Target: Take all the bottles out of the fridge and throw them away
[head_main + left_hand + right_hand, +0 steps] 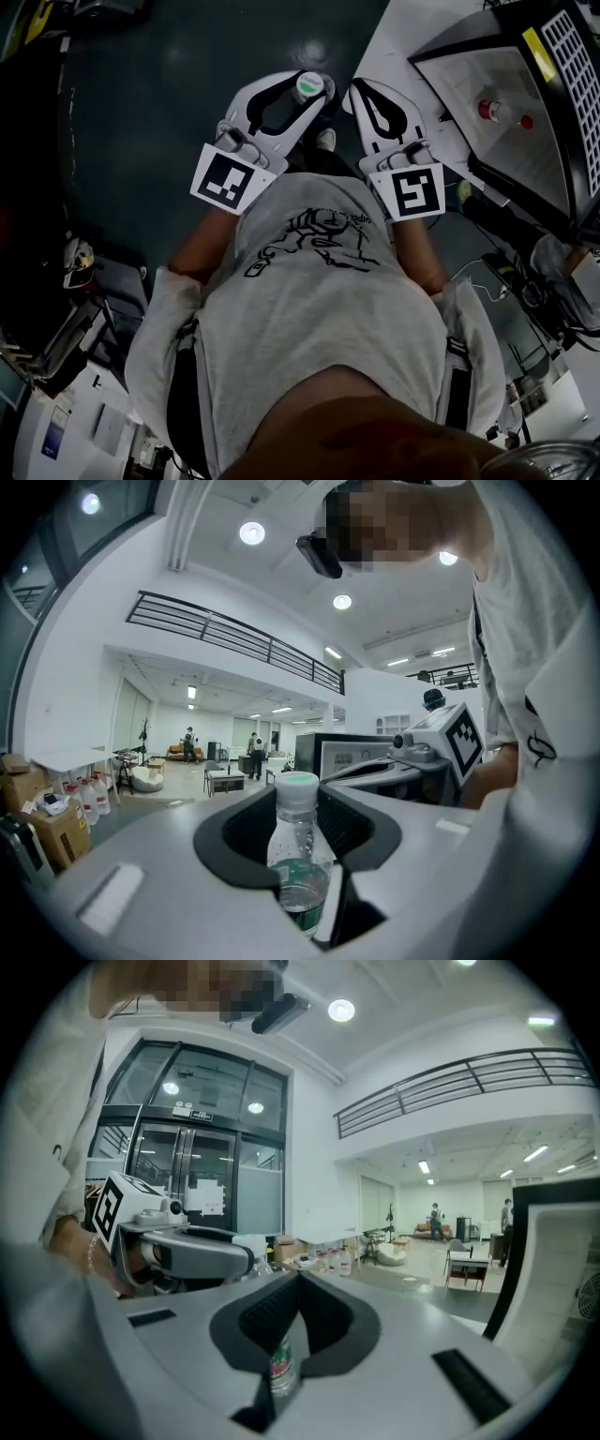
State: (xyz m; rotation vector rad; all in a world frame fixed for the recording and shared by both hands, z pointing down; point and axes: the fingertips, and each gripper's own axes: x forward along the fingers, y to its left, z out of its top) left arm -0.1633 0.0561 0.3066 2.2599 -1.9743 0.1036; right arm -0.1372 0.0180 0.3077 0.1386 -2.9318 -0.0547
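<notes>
Grip lay with our left gripper (300,825), jaws clamped on either side of the small clear plastic bottle with the pale green cap (298,855), which stood upright at the lower middle of the left gripper view, long axis vertical, cap up. Our right gripper (298,1283), just beside it at the top of the head view, had its jaws pressed together. We judged the drop fell to the left gripper alone
</notes>
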